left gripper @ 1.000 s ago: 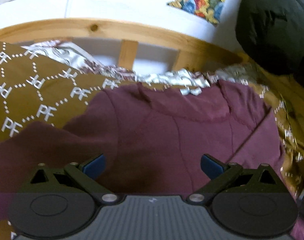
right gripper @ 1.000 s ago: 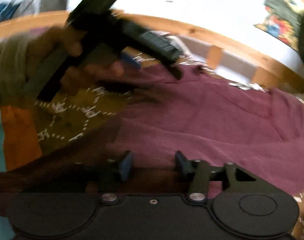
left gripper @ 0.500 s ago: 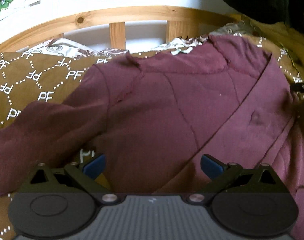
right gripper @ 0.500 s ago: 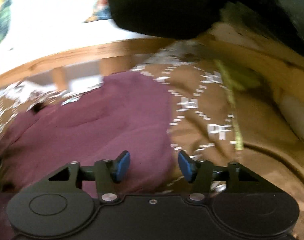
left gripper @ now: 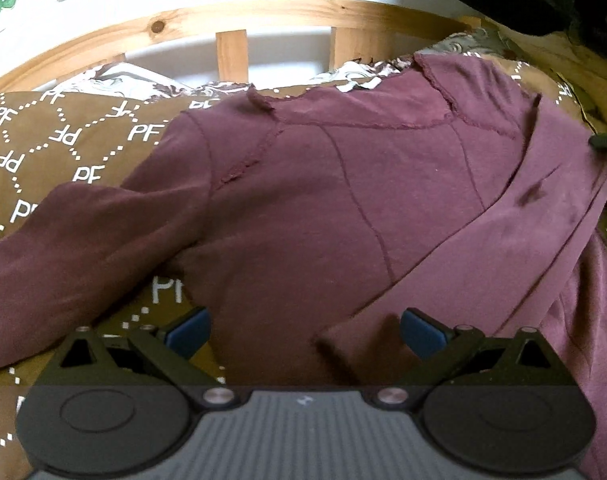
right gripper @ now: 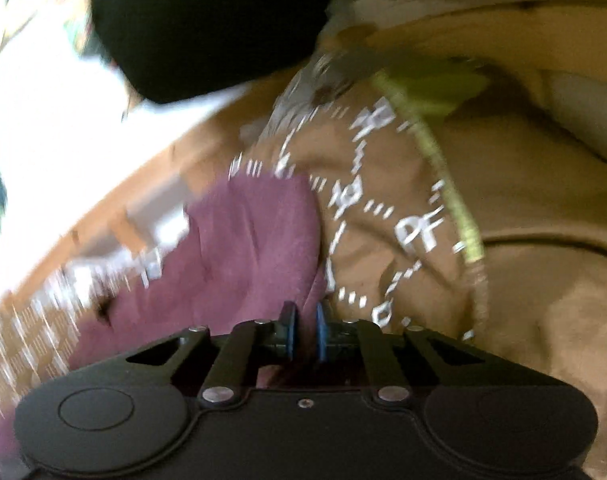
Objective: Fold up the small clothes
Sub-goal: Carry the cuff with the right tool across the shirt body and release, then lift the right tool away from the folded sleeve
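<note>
Right claw [right gripper: 303, 334] closing at the edge of the maroon shirt [right gripper: 239, 256]; blue pads nearly together, a thin gap between them. View is smeared and I cannot tell whether any fabric sits in that gap. Left claw [left gripper: 305, 330] spread wide, nothing clamped, poised low over the hem end of the shirt [left gripper: 343, 200], pads either side of a folded-in cuff [left gripper: 339, 344].

Shirt lies flat on the brown patterned bedspread [left gripper: 63, 140], neckline toward the wooden bed rail [left gripper: 231, 16]. One sleeve [left gripper: 63, 240] trails out to the side over the spread; the other is already laid diagonally across the body. Dark bundle [right gripper: 207, 24] sits beyond the shirt, near the rail.

Step, as I judge it: sleeves being brought in, one done, one to go. Next move wants my right claw to confirm a pinch on the side edge, and my left to come down on cloth before anything is lifted, else the fold drags crooked.

Pose: left claw pitched down toward the bed, squared to the hem. Right claw also angled down, rolled hard over so the rail runs slanted across its view.
</note>
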Action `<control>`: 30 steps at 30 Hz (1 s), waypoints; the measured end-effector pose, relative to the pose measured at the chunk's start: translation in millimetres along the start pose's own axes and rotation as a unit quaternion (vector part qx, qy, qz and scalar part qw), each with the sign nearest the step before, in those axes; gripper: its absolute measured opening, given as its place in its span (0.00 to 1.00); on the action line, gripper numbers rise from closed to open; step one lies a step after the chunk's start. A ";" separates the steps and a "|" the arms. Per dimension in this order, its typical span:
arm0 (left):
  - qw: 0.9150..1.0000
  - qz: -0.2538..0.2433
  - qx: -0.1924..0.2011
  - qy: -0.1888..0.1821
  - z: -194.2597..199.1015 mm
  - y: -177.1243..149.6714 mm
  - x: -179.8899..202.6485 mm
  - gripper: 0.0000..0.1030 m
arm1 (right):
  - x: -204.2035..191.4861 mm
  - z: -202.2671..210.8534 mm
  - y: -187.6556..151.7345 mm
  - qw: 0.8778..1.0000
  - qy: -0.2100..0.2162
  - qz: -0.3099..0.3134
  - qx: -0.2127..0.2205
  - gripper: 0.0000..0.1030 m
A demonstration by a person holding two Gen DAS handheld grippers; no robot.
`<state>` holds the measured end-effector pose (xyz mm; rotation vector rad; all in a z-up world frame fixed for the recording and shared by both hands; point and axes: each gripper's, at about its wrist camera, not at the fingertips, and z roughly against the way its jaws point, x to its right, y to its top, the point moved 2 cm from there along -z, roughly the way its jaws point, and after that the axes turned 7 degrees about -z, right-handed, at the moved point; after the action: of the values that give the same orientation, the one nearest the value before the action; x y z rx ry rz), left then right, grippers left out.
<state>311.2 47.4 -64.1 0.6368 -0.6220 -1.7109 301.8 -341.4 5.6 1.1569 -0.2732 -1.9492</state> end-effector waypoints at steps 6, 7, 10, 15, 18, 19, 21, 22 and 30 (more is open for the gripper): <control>1.000 -0.021 -0.006 0.017 -4.6 -6.4 15.3 1.00 | 8.6 0.7 -7.1 0.997 -0.050 0.055 -0.025 0.17; 1.000 -0.023 -0.005 0.018 -4.1 -7.0 16.0 1.00 | 3.9 1.2 -10.2 0.994 -0.065 0.083 -0.022 0.20; 1.000 -0.021 -0.006 0.016 -4.4 -7.9 15.2 1.00 | -5.2 2.0 -14.2 0.988 -0.065 0.138 -0.017 0.47; 1.000 -0.013 -0.008 0.016 -4.1 -8.5 14.4 1.00 | -31.7 -28.3 -0.2 0.979 -0.048 0.198 -0.024 0.57; 1.000 -0.012 -0.008 0.019 -2.6 -8.9 15.3 1.00 | -32.7 -55.9 16.6 0.978 -0.059 0.196 -0.023 0.55; 1.000 -0.013 -0.008 0.019 -2.1 -9.2 15.4 1.00 | -30.2 -62.9 21.7 0.981 -0.060 0.185 -0.024 0.46; 1.000 -0.015 -0.008 0.019 -0.9 -10.0 15.8 1.00 | -27.9 -71.7 27.2 0.982 -0.059 0.175 -0.034 0.11; 1.000 -0.015 -0.007 0.019 -0.7 -10.2 15.6 1.00 | -29.2 -72.6 29.1 0.981 -0.066 0.181 -0.025 0.10; 0.999 -0.021 -0.008 0.027 -2.2 -11.1 21.0 1.00 | -42.7 -62.7 27.8 0.966 -0.083 0.244 0.008 0.24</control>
<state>300.8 29.0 -75.4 0.6874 -0.5603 -1.7309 377.2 -313.6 13.0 0.8353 -0.6046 -1.6036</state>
